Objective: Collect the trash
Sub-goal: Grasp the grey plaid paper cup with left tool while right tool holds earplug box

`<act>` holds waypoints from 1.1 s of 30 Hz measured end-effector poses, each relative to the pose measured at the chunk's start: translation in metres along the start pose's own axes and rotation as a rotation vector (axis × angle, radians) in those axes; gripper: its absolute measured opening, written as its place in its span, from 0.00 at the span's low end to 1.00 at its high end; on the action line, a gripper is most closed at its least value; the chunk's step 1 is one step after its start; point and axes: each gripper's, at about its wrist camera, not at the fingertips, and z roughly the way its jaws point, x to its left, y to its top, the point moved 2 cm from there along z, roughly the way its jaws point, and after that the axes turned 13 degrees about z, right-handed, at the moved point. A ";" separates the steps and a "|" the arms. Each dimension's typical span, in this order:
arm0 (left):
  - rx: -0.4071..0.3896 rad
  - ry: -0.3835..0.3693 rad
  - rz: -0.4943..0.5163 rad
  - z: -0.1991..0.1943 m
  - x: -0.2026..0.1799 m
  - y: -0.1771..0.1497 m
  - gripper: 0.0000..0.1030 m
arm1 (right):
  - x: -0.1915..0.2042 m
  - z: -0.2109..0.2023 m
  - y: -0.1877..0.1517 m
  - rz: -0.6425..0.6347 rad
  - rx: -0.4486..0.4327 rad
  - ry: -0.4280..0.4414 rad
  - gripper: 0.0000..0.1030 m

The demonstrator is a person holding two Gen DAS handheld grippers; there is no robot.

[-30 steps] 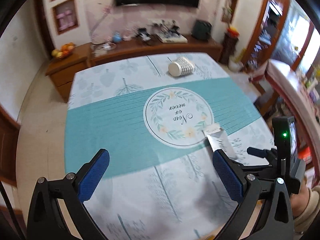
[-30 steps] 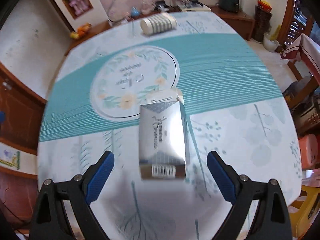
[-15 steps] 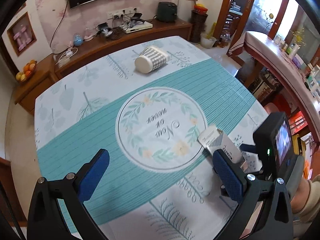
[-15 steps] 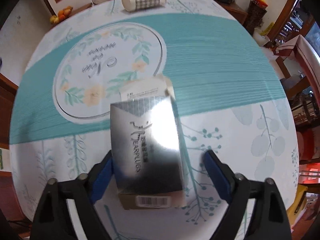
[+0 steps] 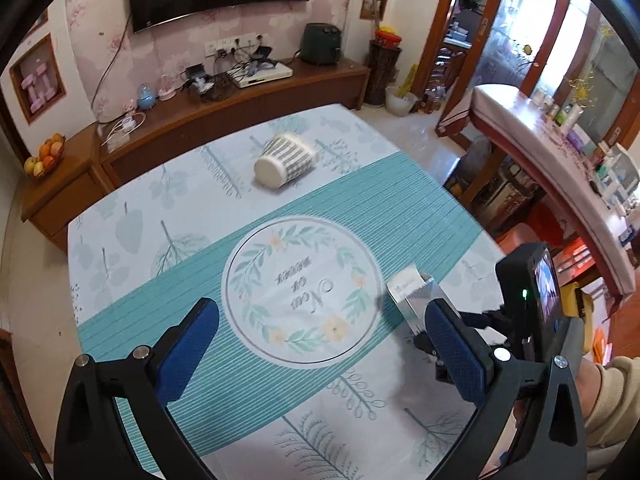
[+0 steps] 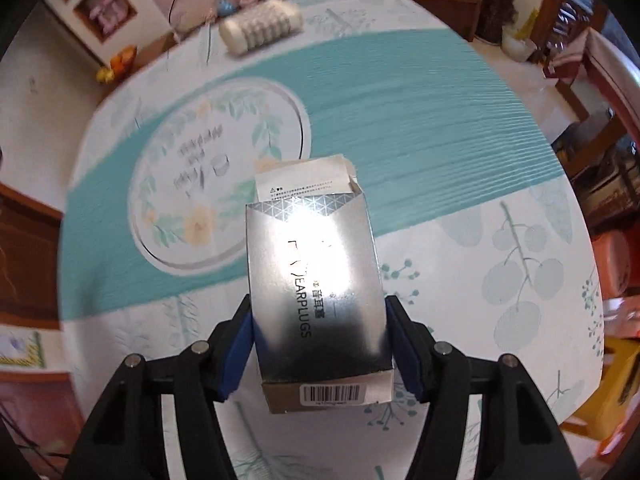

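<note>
A silver earplugs box [image 6: 316, 292] with an open top flap sits between the blue pads of my right gripper [image 6: 320, 344], which is shut on its sides. The box also shows in the left wrist view [image 5: 416, 296], near the table's right side, partly hidden behind my left gripper's right finger. My left gripper [image 5: 320, 348] is open and empty above the near part of the table. A grey-checked white bin [image 5: 286, 160] lies on its side at the far end of the table; it also shows in the right wrist view [image 6: 260, 28].
The table [image 5: 400, 208] has a teal and white cloth with a round wreath print [image 5: 300, 288]. A wooden sideboard [image 5: 224, 108] with cables and devices runs behind it. A counter [image 5: 552, 148] and doorway lie to the right.
My right gripper has closed its pads onto the earplugs box, which was lying loose between open fingers before. The left gripper has turned so that more of the room's right side shows.
</note>
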 end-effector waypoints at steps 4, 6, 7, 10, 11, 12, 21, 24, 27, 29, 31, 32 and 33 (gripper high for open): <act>-0.028 0.038 0.042 -0.006 -0.003 0.016 0.99 | -0.006 -0.025 0.020 0.046 -0.040 0.050 0.60; -0.018 0.044 0.069 -0.002 -0.006 0.022 0.99 | -0.009 -0.036 0.033 0.076 -0.064 0.079 0.60; -0.016 0.054 0.091 0.001 -0.007 0.026 0.99 | -0.012 -0.043 0.042 0.088 -0.082 0.090 0.60; -0.016 0.097 0.144 0.010 -0.007 0.039 0.99 | -0.017 -0.052 0.067 0.127 -0.121 0.113 0.60; -0.015 0.104 0.152 0.014 -0.006 0.042 0.99 | -0.020 -0.054 0.074 0.142 -0.125 0.121 0.60; -0.013 0.110 0.156 0.019 -0.003 0.048 0.99 | -0.022 -0.054 0.082 0.162 -0.131 0.129 0.60; 0.014 0.107 0.105 0.083 0.030 0.093 0.99 | -0.034 -0.029 0.137 0.300 -0.149 0.145 0.60; 0.027 0.097 0.080 0.113 0.047 0.108 0.99 | -0.035 -0.013 0.151 0.342 -0.144 0.152 0.60; 0.056 0.102 0.071 0.148 0.061 0.116 0.99 | -0.033 0.007 0.165 0.370 -0.137 0.157 0.60; 0.070 0.111 0.074 0.173 0.070 0.121 0.99 | -0.029 0.020 0.172 0.372 -0.135 0.156 0.60; 0.096 0.116 0.073 0.196 0.080 0.124 0.99 | -0.026 0.030 0.176 0.375 -0.133 0.159 0.60; 0.106 0.112 0.068 0.206 0.084 0.125 0.99 | -0.024 0.034 0.177 0.377 -0.132 0.161 0.60; 0.117 0.099 0.063 0.217 0.088 0.127 0.99 | -0.023 0.039 0.179 0.378 -0.133 0.164 0.60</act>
